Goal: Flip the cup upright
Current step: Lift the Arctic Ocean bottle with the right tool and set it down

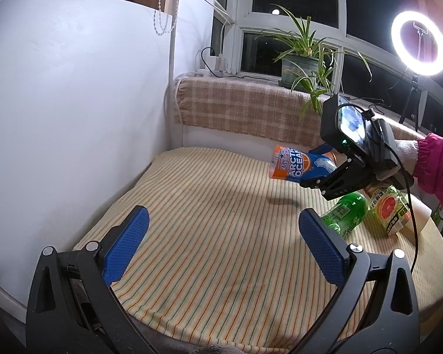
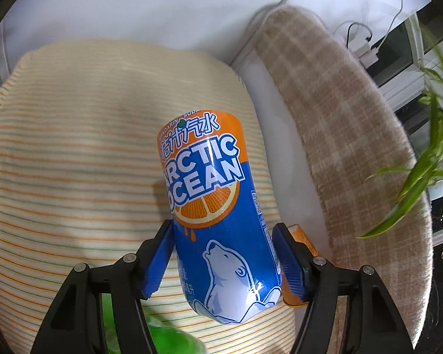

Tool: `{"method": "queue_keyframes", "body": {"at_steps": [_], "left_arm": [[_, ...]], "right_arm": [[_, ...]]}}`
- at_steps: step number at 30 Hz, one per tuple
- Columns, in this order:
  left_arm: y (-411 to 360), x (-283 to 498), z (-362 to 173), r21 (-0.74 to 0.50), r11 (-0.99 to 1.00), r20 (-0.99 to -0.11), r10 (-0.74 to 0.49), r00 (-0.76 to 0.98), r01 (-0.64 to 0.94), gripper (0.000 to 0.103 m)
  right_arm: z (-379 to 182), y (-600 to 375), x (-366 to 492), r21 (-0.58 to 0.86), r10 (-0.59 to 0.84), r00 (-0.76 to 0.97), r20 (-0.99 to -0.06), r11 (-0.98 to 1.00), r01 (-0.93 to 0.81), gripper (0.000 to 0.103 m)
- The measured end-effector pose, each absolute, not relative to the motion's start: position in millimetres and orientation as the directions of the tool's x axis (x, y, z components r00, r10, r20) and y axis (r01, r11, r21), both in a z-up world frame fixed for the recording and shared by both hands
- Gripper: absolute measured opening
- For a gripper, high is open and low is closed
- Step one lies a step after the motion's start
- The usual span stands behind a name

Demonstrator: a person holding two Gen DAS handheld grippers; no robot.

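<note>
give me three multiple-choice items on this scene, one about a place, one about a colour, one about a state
1. Where is the Arctic Ocean bottle?
A. lying on the striped cloth
B. held in the air above the striped cloth
C. on the windowsill

2. What colour is the bottle lying next to the grapefruit bottle?
A. green
B. red
C. black

3. What state is the left tool in?
A. shut on a bottle
B. shut on nothing
C. open, holding nothing

Answers:
1 B: the right tool clamps it, and its shadow falls on the striped cloth below.
2 A: the green bottle lies beside the grapefruit bottle at the cloth's right edge.
3 C: the left tool has its blue pads wide apart with only cloth between them.
</note>
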State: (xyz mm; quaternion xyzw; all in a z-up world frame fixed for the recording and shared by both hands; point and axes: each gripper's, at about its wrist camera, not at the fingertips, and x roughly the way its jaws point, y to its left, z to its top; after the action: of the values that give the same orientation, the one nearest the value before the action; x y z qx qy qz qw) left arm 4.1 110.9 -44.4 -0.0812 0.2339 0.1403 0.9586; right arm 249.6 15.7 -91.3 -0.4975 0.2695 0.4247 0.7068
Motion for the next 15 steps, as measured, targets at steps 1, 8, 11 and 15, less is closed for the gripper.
{"method": "queue_keyframes", "body": {"at_steps": [1,8,11,15], "left_arm": [[110,3,-44,-0.091,0.948,-0.469,0.230,0.853,-0.306,0.103],[104,-9,-41,-0.100,0.953,-0.454,0.213,0.865,-0.287,0.103],[100,-11,-39,-0.103,0.956,-0.450,0.202,0.870,-0.275,0.103],[92,-14,-40,-0.113,0.962,-0.450,0.175,0.876,-0.250,0.103]], "right_arm": [[-88,15,245,-0.469,0.343,0.489,-0.802,0.143,-0.871,0.069],[-64,3,206,-0.431,0.402,0.461,-0.791,0.168,-0.887,0.069],[-56,-5,196,-0.401,0.428,0.445,-0.787,0.193,-0.895,0.069],[-43,-28,178,-0.343,0.465,0.430,-0.774,0.264,-0.902,0.069]]}}
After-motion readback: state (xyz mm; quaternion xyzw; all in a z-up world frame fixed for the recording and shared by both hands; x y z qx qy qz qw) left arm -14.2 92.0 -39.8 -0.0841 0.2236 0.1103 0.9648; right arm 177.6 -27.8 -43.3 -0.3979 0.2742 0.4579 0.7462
